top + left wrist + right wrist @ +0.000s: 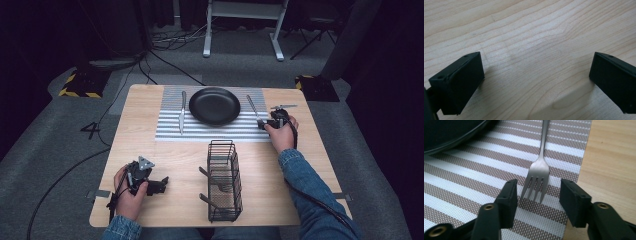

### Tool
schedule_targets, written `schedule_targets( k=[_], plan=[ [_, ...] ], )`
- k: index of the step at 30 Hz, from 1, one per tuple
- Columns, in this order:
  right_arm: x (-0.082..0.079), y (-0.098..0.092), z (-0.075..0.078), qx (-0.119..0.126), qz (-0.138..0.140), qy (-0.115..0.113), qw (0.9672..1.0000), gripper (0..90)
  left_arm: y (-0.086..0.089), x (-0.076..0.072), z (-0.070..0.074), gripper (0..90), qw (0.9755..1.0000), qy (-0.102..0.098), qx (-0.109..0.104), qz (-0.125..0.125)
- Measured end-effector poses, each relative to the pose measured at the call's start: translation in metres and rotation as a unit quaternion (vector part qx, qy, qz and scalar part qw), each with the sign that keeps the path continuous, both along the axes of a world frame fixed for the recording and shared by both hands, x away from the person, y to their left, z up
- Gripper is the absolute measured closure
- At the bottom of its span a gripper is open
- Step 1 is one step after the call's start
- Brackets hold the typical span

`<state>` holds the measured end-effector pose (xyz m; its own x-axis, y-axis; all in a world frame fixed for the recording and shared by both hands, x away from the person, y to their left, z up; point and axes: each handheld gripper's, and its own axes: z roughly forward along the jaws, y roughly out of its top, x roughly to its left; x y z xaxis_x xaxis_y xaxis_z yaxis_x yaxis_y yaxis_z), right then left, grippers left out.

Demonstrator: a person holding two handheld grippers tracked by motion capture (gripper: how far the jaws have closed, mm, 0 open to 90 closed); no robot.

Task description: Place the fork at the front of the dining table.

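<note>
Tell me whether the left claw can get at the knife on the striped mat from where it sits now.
Probably yes. The left claw sits open on bare wood at the near left corner, and the knife lies uncovered on the striped mat, left of the black plate. The wire basket stands off to the side, not between them.

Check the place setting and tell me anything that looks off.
The fork lies at a slant on the striped mat, tines towards the person, right of the plate. The knife lies straight on the plate's left.

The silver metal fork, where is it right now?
The silver metal fork lies on the striped placemat, right of the black plate, tines between the right gripper's open jaws.
</note>
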<state>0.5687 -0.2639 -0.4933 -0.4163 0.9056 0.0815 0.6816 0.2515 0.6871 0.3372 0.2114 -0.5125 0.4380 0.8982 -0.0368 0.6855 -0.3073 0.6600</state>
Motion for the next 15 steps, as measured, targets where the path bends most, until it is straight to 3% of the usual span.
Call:
schedule_targets(
  k=[4,15],
  plan=[
    [-0.001,0.001,0.001,0.010,0.006,0.006,0.9999,61.9,0.000,0.000,0.000,0.0,1.0000,0.000,0.000,0.000],
    [-0.009,0.016,0.001,0.008,0.025,0.005,0.9997,61.8,0.000,0.000,0.000,0.0,1.0000,0.000,0.000,0.000]
  ],
)
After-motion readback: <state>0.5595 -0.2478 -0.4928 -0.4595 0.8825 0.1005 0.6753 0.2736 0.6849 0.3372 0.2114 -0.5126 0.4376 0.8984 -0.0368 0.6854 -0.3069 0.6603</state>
